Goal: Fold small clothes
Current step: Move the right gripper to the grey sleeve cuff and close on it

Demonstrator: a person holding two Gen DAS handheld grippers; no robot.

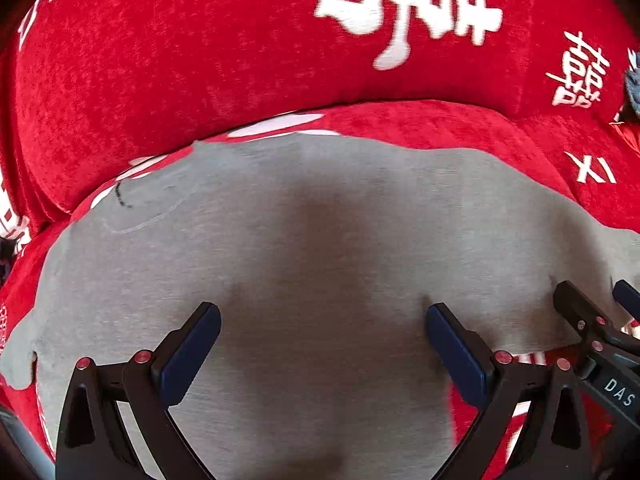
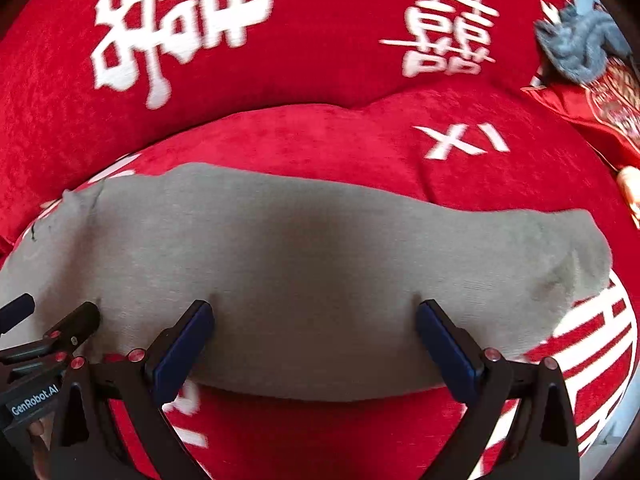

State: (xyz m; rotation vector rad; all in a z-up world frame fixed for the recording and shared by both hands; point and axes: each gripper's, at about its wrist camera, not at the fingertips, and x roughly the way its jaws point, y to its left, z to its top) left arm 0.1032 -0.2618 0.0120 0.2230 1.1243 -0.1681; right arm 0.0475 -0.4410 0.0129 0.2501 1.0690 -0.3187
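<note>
A small grey garment lies spread flat on a red sofa seat; it also shows in the right wrist view. My left gripper is open, its blue-padded fingertips wide apart and low over the garment's near part. My right gripper is open too, its fingertips over the garment's near edge. The right gripper shows at the right edge of the left wrist view. The left gripper shows at the left edge of the right wrist view. Neither holds cloth.
The red sofa cover has white characters, and its backrest rises just behind the garment. A bluish-grey crumpled cloth and a red patterned item lie at the far right.
</note>
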